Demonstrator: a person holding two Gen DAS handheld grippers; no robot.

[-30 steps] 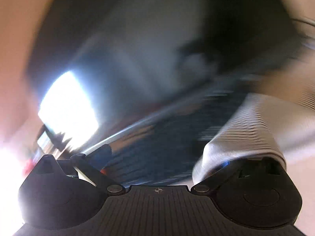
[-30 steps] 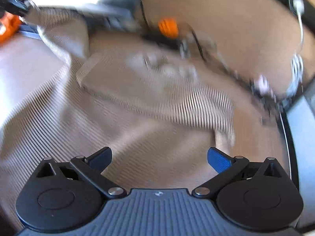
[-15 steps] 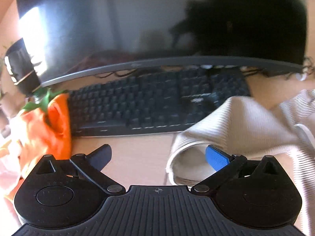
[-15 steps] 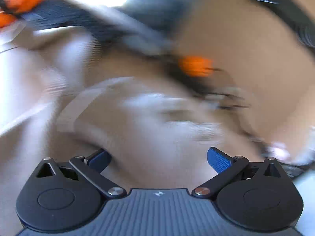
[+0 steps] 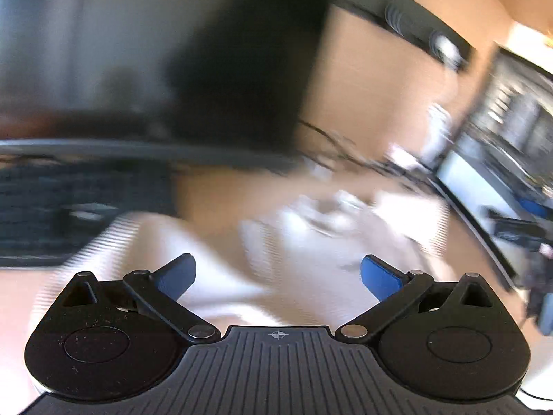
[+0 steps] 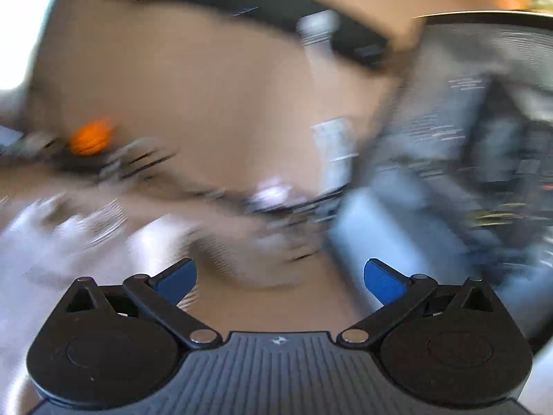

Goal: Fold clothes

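Observation:
A beige ribbed garment (image 5: 214, 259) lies on the wooden desk, blurred by motion. My left gripper (image 5: 278, 271) is open and empty, just above the garment. In the right wrist view the garment (image 6: 69, 242) shows at the lower left, very blurred. My right gripper (image 6: 280, 275) is open and empty, over the garment's right edge and the desk.
A dark monitor (image 5: 138, 52) and black keyboard (image 5: 62, 207) stand at the back left. A second screen (image 6: 466, 155) stands at the right. Cables (image 5: 345, 152) and an orange object (image 6: 91, 136) lie behind the garment on the desk (image 6: 207, 97).
Both views swung to the right. The left gripper let go of the garment fold and now stands open over the cloth. The right gripper stayed open.

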